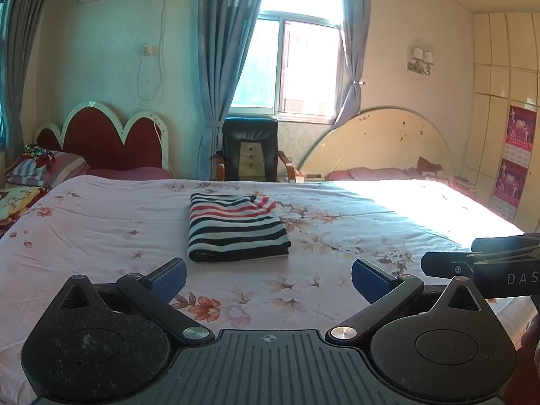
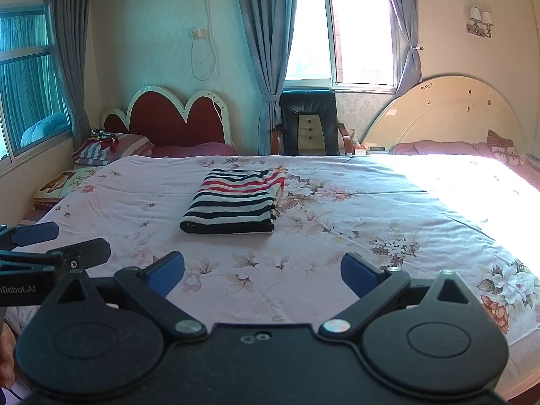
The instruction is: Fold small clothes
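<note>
A striped garment in black, white and red lies folded into a neat rectangle on the floral bedsheet. It also shows in the right wrist view. My left gripper is open and empty, held above the sheet, short of the garment's near edge. My right gripper is open and empty too, also short of the garment. Each gripper shows at the side of the other's view: the right one and the left one.
A red heart-shaped headboard with piled bedding stands at the far left. A black chair stands under the window. A cream round headboard and pink pillows are at the far right. Strong sunlight falls on the sheet's right side.
</note>
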